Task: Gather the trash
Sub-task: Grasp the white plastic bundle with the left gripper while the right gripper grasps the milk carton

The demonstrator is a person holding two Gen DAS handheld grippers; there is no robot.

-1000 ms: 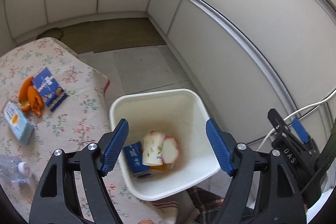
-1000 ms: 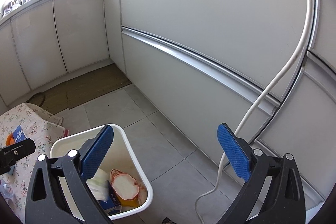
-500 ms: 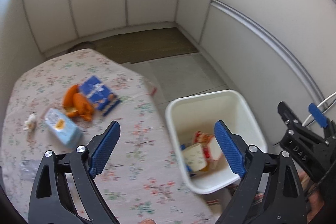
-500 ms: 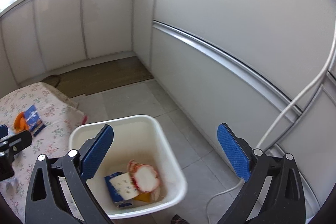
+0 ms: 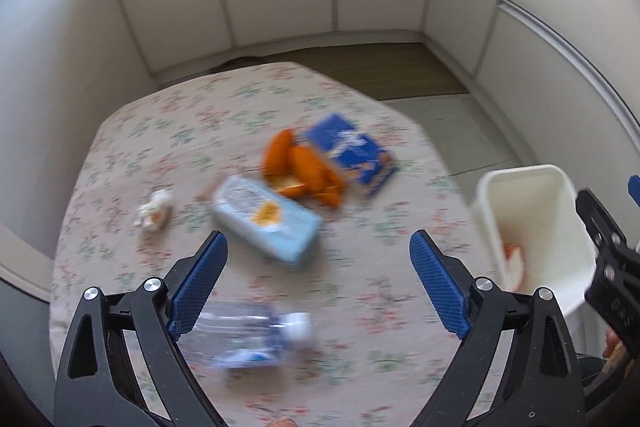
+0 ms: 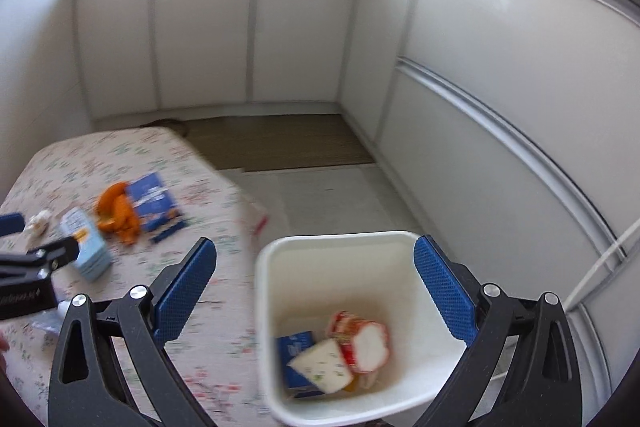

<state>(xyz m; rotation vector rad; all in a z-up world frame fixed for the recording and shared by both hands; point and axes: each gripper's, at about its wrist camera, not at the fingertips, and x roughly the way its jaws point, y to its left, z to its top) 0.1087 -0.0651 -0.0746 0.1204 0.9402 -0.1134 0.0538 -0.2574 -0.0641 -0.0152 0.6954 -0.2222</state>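
Left gripper (image 5: 316, 281) now swung from above the white bin (image 6: 320, 247) to over the floral table (image 5: 160, 131), jaws spread wide and empty, right gripper (image 6: 316, 291) also agape above bin, pale blue carton (image 5: 266, 217), orange peel (image 5: 300, 167), clear bottle (image 5: 256, 337) lying on table, cartons in bin

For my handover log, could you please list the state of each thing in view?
left gripper: open, empty
right gripper: open, empty
white bin: upright, partly filled
plastic bottle: lying down, capped
light blue carton: lying flat
blue packet: lying flat
orange peel: loose pieces
crumpled tissue: crumpled
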